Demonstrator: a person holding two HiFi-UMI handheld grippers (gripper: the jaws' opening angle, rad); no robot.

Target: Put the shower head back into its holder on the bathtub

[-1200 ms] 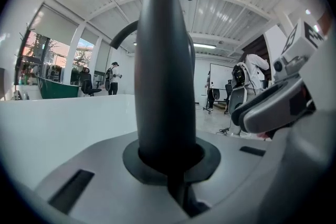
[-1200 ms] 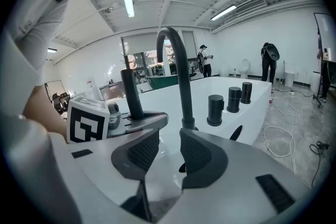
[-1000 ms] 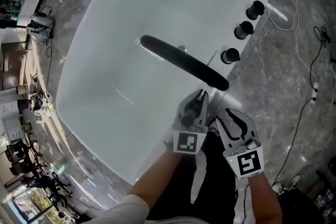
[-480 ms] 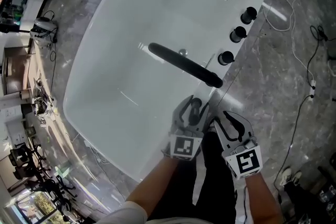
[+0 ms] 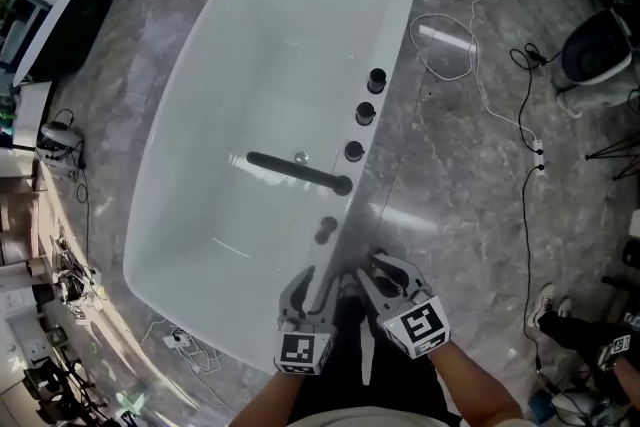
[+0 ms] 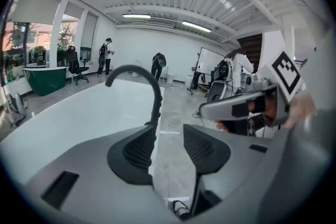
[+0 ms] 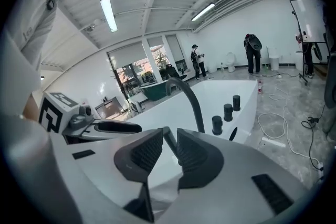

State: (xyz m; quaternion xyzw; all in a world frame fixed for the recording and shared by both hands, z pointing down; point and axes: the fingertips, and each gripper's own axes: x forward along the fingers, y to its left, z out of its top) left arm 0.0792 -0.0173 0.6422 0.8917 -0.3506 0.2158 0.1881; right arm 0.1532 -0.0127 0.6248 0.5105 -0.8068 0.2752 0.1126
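Currently left gripper [image 6: 169,132] is wide open, empty. Right gripper [image 7: 169,134] jaws are closing, gripping nothing. Both near tub [image 5: 250,65] rim.

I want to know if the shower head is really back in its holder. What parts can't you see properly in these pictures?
- Shower head: head view, just a tiny dark blob on the bathtub rim; its holder cannot be told apart.
- Right gripper view: the right hand-held gripper, jaws closing, covers the lower part of a grey stick showing between them; touching or not is unclear.
- Left gripper view: far-off people, too small.
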